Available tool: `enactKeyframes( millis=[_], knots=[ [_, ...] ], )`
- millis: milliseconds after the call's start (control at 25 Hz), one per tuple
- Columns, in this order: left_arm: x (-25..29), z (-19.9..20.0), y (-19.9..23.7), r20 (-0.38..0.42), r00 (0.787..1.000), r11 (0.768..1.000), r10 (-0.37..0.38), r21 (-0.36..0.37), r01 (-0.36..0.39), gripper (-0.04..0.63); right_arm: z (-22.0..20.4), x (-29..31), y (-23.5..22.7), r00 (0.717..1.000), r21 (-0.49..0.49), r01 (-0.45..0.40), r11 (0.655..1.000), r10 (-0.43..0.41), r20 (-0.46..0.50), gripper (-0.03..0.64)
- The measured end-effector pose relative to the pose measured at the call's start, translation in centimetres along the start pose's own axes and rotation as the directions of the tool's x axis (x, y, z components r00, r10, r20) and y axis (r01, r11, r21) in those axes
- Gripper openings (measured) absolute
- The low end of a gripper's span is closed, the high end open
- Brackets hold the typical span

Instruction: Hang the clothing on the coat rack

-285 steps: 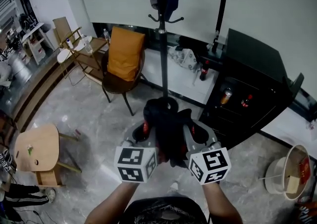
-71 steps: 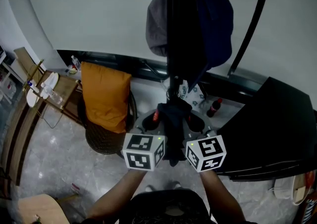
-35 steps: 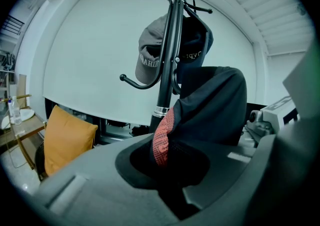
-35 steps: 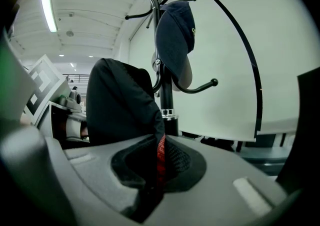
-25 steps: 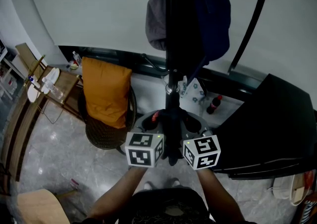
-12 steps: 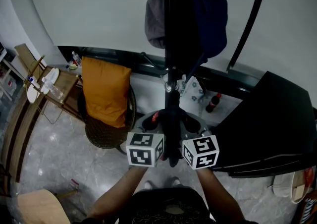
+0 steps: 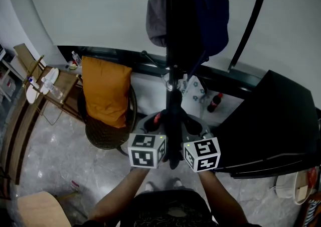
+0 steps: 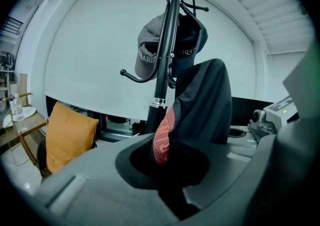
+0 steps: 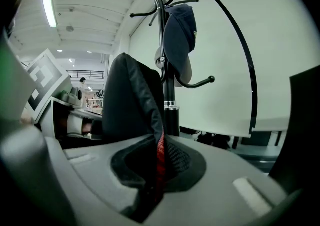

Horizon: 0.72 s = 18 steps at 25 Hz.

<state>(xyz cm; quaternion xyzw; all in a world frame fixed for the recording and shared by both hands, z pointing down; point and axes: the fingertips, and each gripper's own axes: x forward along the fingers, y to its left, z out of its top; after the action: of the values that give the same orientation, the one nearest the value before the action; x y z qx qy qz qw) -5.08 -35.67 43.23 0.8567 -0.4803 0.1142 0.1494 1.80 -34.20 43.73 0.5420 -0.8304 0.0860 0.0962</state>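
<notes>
In the head view a dark garment (image 7: 173,129) is bunched between my two grippers, close in front of the black coat rack pole (image 7: 173,55). My left gripper (image 7: 159,120) and right gripper (image 7: 190,126) are both shut on it, side by side. The left gripper view shows the garment (image 8: 205,105) rising from the left gripper (image 8: 172,145) beside its red fingertip (image 8: 164,137). In the right gripper view the cloth (image 9: 132,100) stands up from the right gripper (image 9: 159,162). A grey cap (image 7: 156,15) and a navy cap (image 7: 214,12) hang on the rack's hooks above.
A chair with an orange cushion (image 7: 106,98) stands left of the pole. A black cabinet (image 7: 273,120) fills the right side. A curved black lamp arm (image 7: 251,25) rises right of the rack. A dark bottle (image 7: 214,102) stands on the floor behind, and a wooden shelf (image 7: 47,88) at far left.
Since the earliest frame the rack has come much nearer and the garment is held higher. Over the last second the grippers and garment have barely shifted.
</notes>
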Motion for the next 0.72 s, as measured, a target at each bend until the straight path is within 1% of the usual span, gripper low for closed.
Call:
enactKeyframes(
  millis=[160,400,720],
  knots=[
    [-0.17,-0.06,0.01,0.006,1.0,1.0,0.008,0.005,-0.008,0.025,-0.19,-0.14,0.21,1.0,-0.008,-0.007,1.0,0.007,-0.006,0.029],
    [-0.31,-0.44,-0.2,-0.004,1.0,1.0,0.011,-0.014,-0.011,0.025,-0.27,-0.21,0.39,1.0,-0.008,-0.025,1.0,0.025,-0.004,0.031],
    [-0.85,-0.73,-0.31,-0.005,0.999,0.999,0.044,-0.015,-0.044,0.025,-0.42,-0.34,0.8,0.997,-0.013,-0.072,0.997,0.072,-0.013,0.034]
  ],
)
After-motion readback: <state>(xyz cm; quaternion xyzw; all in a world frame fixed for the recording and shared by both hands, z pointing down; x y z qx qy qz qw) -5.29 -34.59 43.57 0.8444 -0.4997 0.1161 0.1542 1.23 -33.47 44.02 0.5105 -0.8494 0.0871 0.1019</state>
